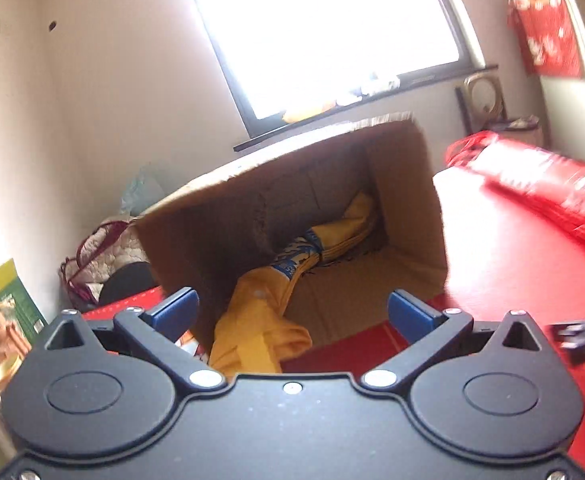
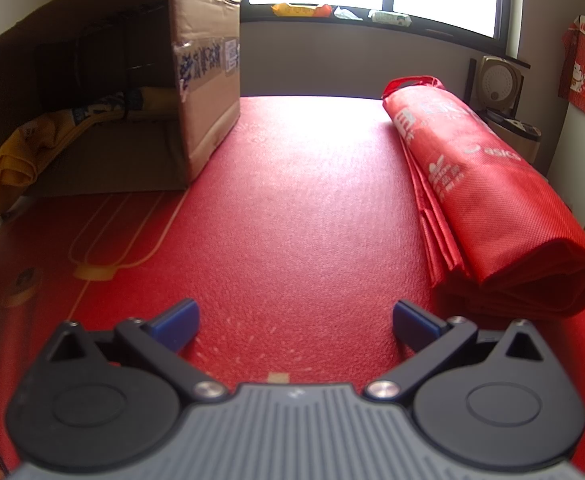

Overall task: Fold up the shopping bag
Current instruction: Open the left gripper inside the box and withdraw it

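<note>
A yellow shopping bag (image 1: 260, 332) with blue print lies crumpled inside a cardboard box (image 1: 408, 184) that rests on its side; one end spills out of the box mouth. My left gripper (image 1: 292, 312) hovers just in front of the box, open wide, nothing between its blue pads. In the right wrist view the same yellow bag (image 2: 16, 156) shows at the box (image 2: 204, 92) opening on the left. A folded red shopping bag (image 2: 488, 192) lies on the red table (image 2: 292, 208) at the right. My right gripper (image 2: 294, 326) stands open and empty above the table.
A window with a cluttered sill (image 2: 332, 12) runs behind the table. A red decorated bag (image 1: 544, 28) hangs at the upper right. Left of the box sit a quilted bag (image 1: 100, 256) and a green carton (image 1: 8, 300). A round appliance (image 2: 500, 80) stands behind the red bag.
</note>
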A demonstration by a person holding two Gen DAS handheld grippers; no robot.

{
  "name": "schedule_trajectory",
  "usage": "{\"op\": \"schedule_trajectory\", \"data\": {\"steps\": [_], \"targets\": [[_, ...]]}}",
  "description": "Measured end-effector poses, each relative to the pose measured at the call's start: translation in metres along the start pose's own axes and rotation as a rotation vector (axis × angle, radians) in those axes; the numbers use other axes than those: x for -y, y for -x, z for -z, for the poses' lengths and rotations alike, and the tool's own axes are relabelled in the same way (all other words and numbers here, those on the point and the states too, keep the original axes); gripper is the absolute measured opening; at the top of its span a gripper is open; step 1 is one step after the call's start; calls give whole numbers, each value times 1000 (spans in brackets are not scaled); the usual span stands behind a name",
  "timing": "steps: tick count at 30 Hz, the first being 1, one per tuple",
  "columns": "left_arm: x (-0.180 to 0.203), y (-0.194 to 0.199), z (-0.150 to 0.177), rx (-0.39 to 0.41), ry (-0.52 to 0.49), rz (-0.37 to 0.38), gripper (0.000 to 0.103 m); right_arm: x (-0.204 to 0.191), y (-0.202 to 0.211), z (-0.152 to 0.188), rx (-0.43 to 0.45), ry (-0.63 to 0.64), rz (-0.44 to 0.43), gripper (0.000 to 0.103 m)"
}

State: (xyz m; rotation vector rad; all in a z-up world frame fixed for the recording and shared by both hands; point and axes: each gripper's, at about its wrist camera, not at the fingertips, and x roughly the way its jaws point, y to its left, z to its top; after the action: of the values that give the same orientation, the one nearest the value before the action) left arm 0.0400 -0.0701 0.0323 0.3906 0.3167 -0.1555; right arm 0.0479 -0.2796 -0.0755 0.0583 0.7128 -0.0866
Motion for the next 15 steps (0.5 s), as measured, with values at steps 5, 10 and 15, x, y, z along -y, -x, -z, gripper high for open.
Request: {"op": "schedule_trajectory", "data": {"steps": [5,10,15], "targets": [[-35,85,-5,10,90,34,103,0,0,0,0,0,0,102],[-60,185,-13,4,224,75,103,0,0,0,0,0,0,102],[-51,216,-4,22,205,111,103,0,0,-1,0,2,2,102]]}}
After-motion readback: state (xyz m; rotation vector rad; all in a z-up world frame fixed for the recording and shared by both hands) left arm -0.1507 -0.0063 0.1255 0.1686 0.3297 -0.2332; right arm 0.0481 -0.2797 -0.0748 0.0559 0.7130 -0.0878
